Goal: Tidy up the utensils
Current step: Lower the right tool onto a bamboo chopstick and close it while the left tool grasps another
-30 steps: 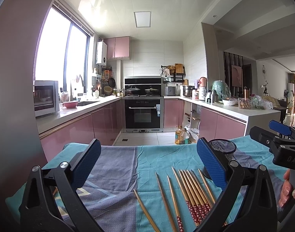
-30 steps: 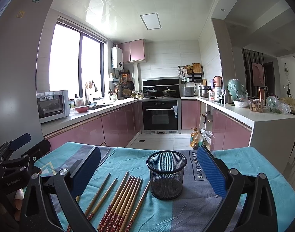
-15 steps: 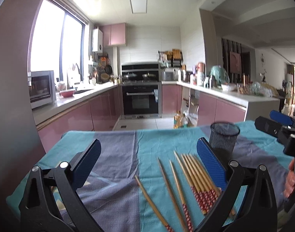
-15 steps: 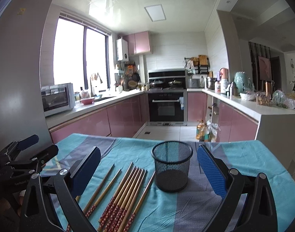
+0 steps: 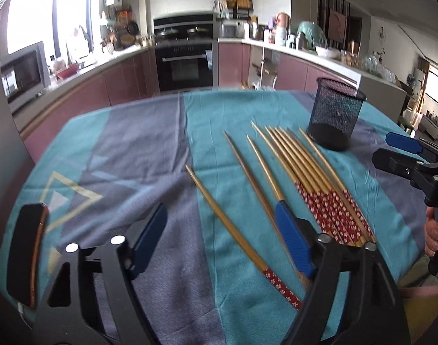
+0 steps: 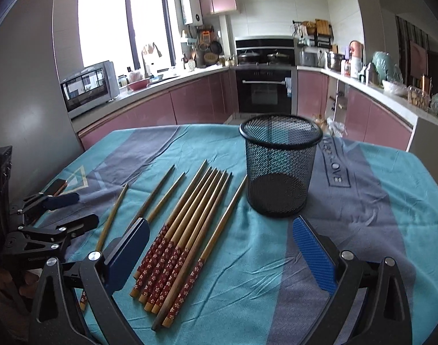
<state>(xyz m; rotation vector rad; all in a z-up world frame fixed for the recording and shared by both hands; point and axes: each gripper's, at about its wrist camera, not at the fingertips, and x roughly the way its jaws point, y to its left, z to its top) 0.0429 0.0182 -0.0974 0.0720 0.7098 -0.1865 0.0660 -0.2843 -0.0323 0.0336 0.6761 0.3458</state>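
Both tongs (image 5: 221,238) (image 6: 221,247) tilt down, jaws apart, over the chopsticks (image 6: 187,221).

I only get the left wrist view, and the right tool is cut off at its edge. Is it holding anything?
Observer: No. The right tool is open with nothing gripped. The red ends of the bundled chopsticks lie on the cloth under its gap.
Operator: Is the mesh cup empty?
Observer: Yes. Looking down into the mesh cup, only its bare bottom shows.
Operator: Anything beside the cup, on the side away from the chopsticks?
Observer: Only dark lettering printed on the cloth.
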